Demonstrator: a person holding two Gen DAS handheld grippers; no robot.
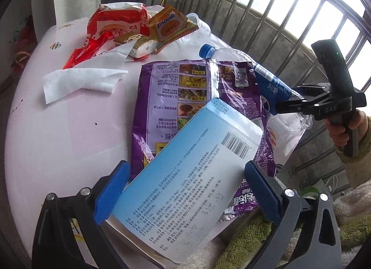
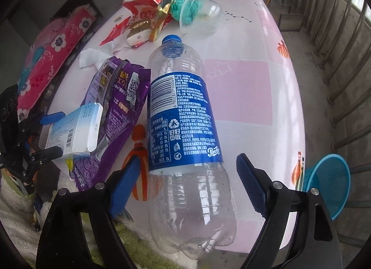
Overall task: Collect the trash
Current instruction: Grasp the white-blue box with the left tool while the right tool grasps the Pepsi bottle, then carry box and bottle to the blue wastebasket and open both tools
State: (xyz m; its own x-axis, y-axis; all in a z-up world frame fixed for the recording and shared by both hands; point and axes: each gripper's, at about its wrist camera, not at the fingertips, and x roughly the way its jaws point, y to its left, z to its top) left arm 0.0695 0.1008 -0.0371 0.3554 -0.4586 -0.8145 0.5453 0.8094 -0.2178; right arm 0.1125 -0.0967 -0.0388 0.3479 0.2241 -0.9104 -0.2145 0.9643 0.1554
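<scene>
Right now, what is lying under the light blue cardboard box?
The light blue cardboard box lies on a purple foil snack bag, which rests on the pink patterned tablecloth. Whatever is under the box's near end is hidden.

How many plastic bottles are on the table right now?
1. The plastic bottle lies on its side beside the purple bag, between the right gripper's open fingers. Others could be hidden.
</scene>
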